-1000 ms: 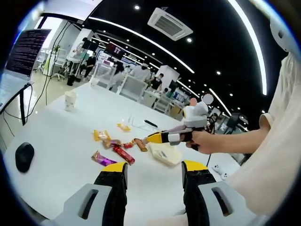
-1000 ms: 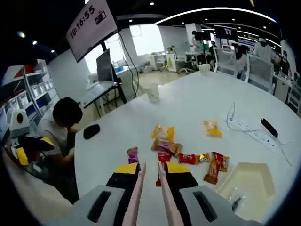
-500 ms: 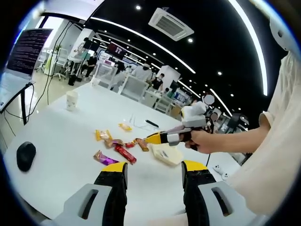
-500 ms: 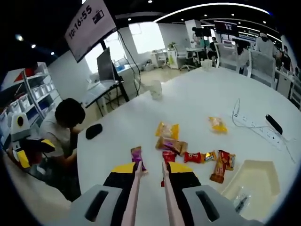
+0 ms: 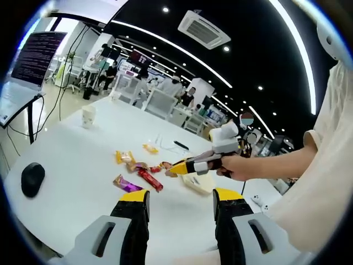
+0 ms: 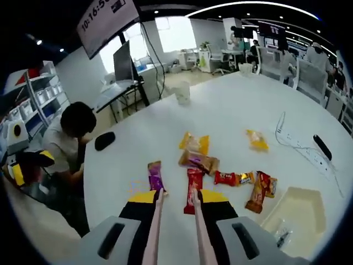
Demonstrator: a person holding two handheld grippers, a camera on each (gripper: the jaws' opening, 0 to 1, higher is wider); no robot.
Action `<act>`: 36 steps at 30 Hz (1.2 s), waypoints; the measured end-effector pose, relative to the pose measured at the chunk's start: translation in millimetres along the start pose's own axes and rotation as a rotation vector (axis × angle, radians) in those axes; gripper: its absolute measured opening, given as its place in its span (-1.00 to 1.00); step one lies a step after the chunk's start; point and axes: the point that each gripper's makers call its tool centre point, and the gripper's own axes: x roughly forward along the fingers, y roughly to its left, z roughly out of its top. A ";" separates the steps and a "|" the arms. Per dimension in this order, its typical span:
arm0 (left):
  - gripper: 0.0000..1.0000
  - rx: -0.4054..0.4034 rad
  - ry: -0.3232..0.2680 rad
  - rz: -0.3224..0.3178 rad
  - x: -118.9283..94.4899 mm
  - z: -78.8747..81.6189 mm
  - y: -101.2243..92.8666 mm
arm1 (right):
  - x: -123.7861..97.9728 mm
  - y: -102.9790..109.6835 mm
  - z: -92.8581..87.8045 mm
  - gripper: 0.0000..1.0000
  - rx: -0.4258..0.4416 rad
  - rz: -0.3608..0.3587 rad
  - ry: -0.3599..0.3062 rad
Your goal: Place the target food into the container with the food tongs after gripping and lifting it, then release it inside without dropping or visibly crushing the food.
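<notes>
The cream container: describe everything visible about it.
The cream container is a shallow, open, roughly square tray that looks like matte plastic, lying flat on the white table to the right of the snack packets. A small clear wrapped item lies inside near one corner; otherwise its floor is bare. The orange-brown bar lies just beside its left edge. In the left gripper view it sits beneath the right gripper.

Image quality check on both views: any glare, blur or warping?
Left gripper view: strong fisheye bend, ceiling light strips blown out, the right gripper a little soft. Right gripper view: window overexposed, white table bright but snacks readable, tongs sharp, edges curved.
</notes>
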 end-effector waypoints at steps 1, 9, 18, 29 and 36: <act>-0.09 -0.003 0.001 0.003 -0.2 -0.7 1.3 | 1.3 0.0 0.4 -0.43 0.006 0.003 -0.001; -0.08 -0.023 -0.013 0.016 -0.9 0.8 4.5 | 9.6 1.2 -1.6 -0.42 -0.011 -0.014 0.022; -0.09 -0.021 0.000 0.026 5.3 0.8 7.5 | 23.1 -8.9 -4.2 -0.42 -0.024 -0.022 0.037; -0.09 -0.023 0.034 0.036 6.0 -4.4 13.2 | 32.2 -10.6 -9.5 -0.42 -0.027 -0.027 0.073; -0.01 -0.010 0.071 0.056 7.6 -7.8 19.6 | 40.5 -9.6 -11.8 -0.41 -0.033 -0.028 0.087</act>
